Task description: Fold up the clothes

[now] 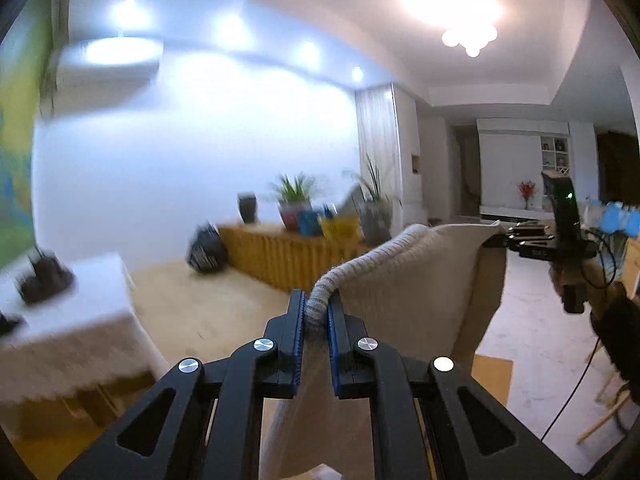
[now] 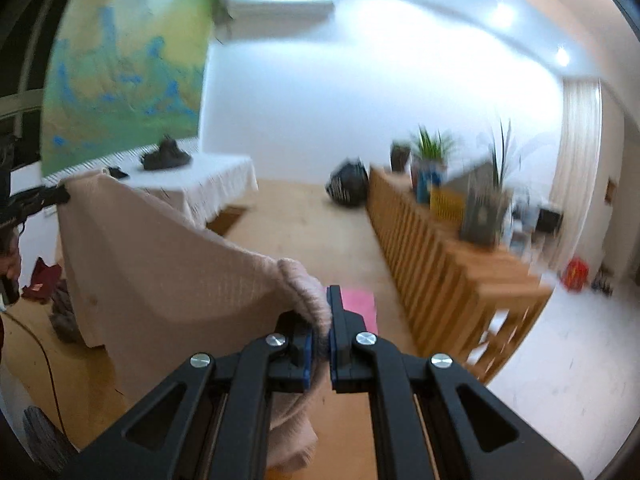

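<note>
Beige sweater [image 1: 420, 280] apparently stretched between 2 clamping grippers.

Sweater [image 1: 420, 280] hangs between left tongs [image 1: 317, 312] and right tongs [image 2: 320, 320].

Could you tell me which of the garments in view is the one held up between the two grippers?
The beige knit sweater: it hangs stretched between the left gripper and right gripper, while the dark clothes lie on the white table.
</note>
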`<state>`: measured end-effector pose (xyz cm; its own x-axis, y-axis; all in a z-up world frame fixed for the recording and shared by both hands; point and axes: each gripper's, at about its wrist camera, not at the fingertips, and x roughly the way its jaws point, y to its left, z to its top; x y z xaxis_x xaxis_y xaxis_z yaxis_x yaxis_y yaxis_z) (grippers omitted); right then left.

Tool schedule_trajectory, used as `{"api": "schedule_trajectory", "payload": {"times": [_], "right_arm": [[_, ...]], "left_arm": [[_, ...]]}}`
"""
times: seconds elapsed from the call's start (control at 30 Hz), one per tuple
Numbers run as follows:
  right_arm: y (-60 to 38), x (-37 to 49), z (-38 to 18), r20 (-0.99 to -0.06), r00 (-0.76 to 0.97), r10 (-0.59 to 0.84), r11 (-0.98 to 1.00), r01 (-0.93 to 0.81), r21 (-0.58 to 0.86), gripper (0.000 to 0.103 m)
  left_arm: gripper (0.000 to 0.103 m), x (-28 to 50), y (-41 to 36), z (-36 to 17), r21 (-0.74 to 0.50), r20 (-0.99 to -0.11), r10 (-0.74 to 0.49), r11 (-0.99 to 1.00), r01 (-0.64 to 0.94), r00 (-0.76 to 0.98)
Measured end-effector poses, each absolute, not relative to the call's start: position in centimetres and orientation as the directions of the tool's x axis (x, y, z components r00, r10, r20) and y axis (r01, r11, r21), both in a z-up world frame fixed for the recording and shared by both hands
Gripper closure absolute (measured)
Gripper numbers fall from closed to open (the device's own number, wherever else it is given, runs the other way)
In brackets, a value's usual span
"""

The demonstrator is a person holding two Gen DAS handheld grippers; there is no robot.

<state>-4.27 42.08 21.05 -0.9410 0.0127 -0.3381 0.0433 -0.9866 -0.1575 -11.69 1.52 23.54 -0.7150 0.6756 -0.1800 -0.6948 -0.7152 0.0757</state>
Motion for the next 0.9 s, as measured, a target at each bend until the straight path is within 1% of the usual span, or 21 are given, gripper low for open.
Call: {"api": "schedule_trajectory", "payload": {"times": [0.13, 0.33, 0.47, 0.57, 0.67, 0.77, 0.9], "right_arm": [[39.2, -1.4, 26.5, -0.275, -0.961, 0.017, -0.974, 0.046, -0.221, 0.098], [35.4, 1.8, 31.4, -0.230, -0.973, 0.022, -0.949, 0.052, -0.312, 0.098], [34.3, 2.8, 33.3, -0.215, -0.976, 0.013, -0.941, 0.061, -0.332, 0.097], [33.7, 0.8, 32.8, -0.243, -0.970, 0.025, -0.933, 0.064, -0.353, 0.097], [33.3, -3.1, 30.4, -0.300, -0.954, 0.028, -0.929, 0.086, -0.360, 0.097], [33.7, -8.9, 26.2, -0.375, -0.926, 0.037, -0.931, 0.104, -0.349, 0.097], [34.8, -18.3, 18.2, -0.493, -0.868, 0.062, -0.938, 0.118, -0.326, 0.097]], "left_arm": [[0.093, -7.7, -1.2, 28.3, 0.150, -0.104, 0.639, -0.747, -0.648, -0.762], [0.093, -3.5, -3.9, 33.1, 0.222, -0.042, 0.586, -0.784, -0.579, -0.809], [0.093, -2.7, -5.5, 34.4, 0.236, -0.037, 0.557, -0.802, -0.548, -0.830], [0.093, -3.8, -5.9, 34.3, 0.245, -0.060, 0.539, -0.808, -0.536, -0.840], [0.093, -7.2, -5.5, 32.7, 0.238, -0.117, 0.523, -0.810, -0.536, -0.844], [0.093, -12.8, -4.5, 28.6, 0.217, -0.214, 0.500, -0.813, -0.540, -0.839], [0.093, -23.9, -3.1, 19.4, 0.142, -0.400, 0.467, -0.818, -0.557, -0.789]]}}
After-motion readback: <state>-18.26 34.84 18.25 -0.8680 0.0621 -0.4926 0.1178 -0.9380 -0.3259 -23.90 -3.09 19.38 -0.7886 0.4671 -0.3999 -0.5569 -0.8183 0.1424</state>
